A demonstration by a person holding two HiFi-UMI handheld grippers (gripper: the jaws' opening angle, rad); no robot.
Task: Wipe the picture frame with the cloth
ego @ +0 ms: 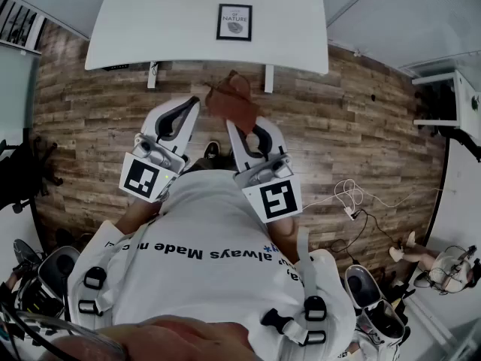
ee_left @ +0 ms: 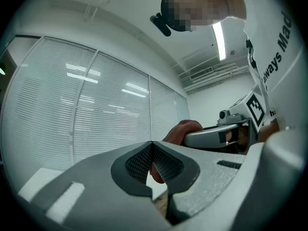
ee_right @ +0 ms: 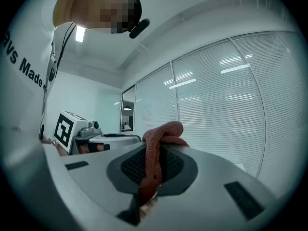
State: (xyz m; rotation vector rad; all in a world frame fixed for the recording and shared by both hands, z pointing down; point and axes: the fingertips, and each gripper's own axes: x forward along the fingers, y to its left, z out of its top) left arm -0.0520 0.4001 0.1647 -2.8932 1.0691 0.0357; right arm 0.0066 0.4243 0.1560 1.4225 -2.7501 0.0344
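Holding the cloth [ego: 230,100] clamped in your right gripper [ego: 239,125] leaves it ready for wiping, while your left gripper [ego: 192,104] is clenched on nothing. The picture frame [ego: 234,22] lies flat on the white table [ego: 150,28], well apart, probably needing a forward reach.

White table [ego: 150,28] on wood-plank floor [ego: 376,126], loose white cable [ego: 349,198] on it, closed window blinds [ee_left: 96,119], lit ceiling light [ee_left: 221,40]

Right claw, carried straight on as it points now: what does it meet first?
Probably the white table, left of the picture frame; its own view shows only window blinds ahead, so it may pass above.
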